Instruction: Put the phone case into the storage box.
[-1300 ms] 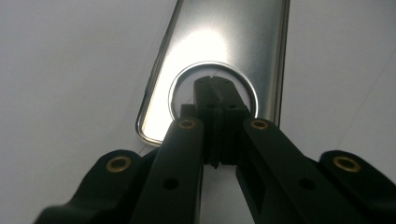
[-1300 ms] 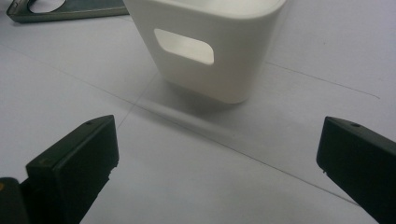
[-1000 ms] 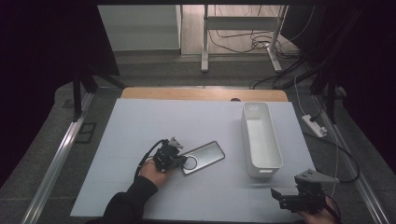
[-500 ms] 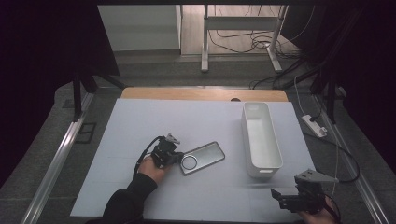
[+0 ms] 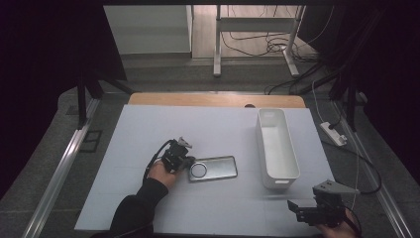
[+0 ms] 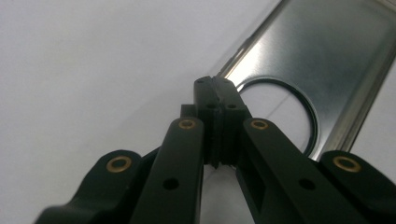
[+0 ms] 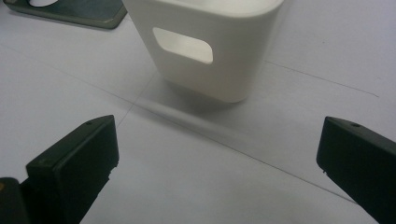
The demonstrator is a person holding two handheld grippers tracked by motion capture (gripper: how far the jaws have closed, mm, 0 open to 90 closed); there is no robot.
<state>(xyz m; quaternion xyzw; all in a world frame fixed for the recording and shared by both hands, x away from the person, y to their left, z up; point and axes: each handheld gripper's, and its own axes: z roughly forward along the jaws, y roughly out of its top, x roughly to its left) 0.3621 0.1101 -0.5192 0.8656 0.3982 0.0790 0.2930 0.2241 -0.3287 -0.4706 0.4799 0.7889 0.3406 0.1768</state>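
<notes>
A grey metallic phone case point(image 5: 218, 168) with a round ring point(image 5: 198, 170) lies flat near the middle of the white table point(image 5: 198, 124). My left gripper point(image 5: 189, 162) is at the case's left end, jaws pressed together. In the left gripper view its tips point(image 6: 215, 86) rest at the case's point(image 6: 322, 56) edge beside the ring, with nothing visible between them. My right gripper point(image 5: 303, 208) hovers at the table's near right corner. Its jaws stand wide apart point(image 7: 219, 144) and empty, facing the short end of a white bin point(image 7: 205, 28).
The long white bin point(image 5: 262, 148) stands empty on the right of the table, lengthwise front to back. A corner of the case point(image 7: 70, 11) appears left of it in the right gripper view. A power strip point(image 5: 333, 134) and cables lie on the floor at right.
The case has turned slightly and now lies more level with the table's front edge, the left gripper shifting a little with it. The right gripper has not moved.
</notes>
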